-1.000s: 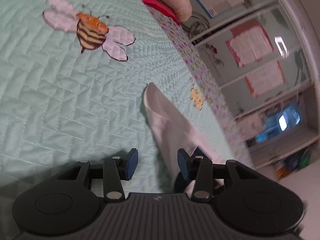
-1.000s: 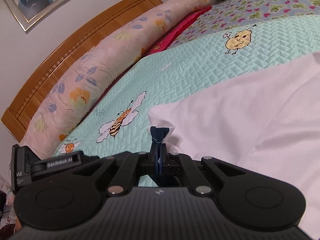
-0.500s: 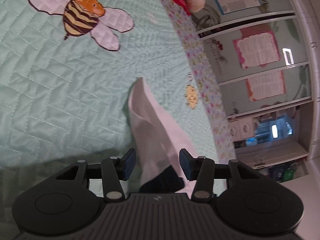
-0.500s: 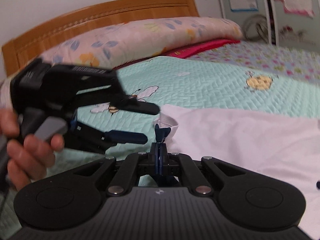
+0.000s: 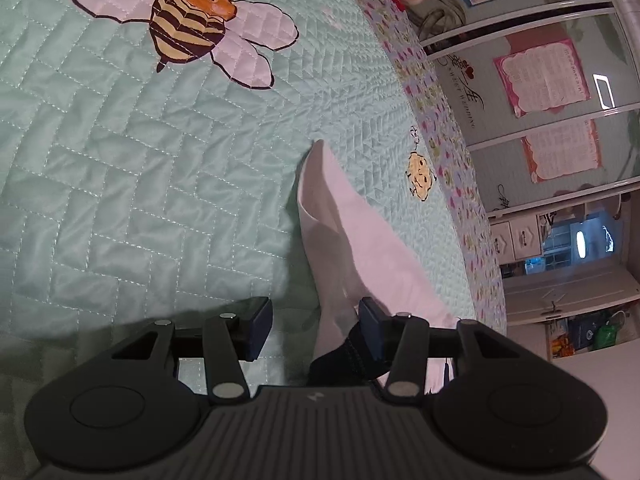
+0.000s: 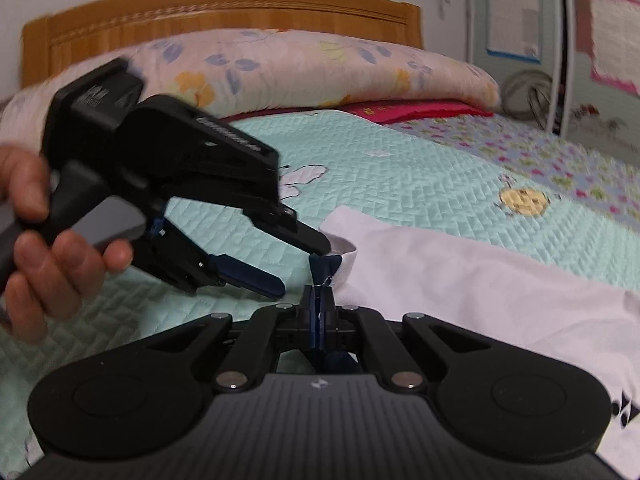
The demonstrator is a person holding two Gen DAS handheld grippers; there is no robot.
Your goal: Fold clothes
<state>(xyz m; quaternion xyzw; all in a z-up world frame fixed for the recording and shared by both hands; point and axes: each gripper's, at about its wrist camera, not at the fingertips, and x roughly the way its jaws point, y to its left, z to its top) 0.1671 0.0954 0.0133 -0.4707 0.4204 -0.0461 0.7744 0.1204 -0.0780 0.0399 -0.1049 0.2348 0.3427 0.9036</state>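
Right gripper (image 6: 319,312) pinching white shirt's (image 6: 480,292) navy collar (image 6: 325,266); left gripper (image 5: 314,330) spread beside collar; "SWEET WEDDING" wall lettering (image 5: 466,98).

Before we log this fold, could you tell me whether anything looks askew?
Nothing is damaged; the white garment lies rumpled on the bed quilt, its navy-trimmed corner pinched up by the right gripper.

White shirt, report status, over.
Right gripper shut on navy trim of white shirt. Left gripper open, jaws straddling shirt's edge, not gripping. Shirt flat on green quilt. Nothing in the way.
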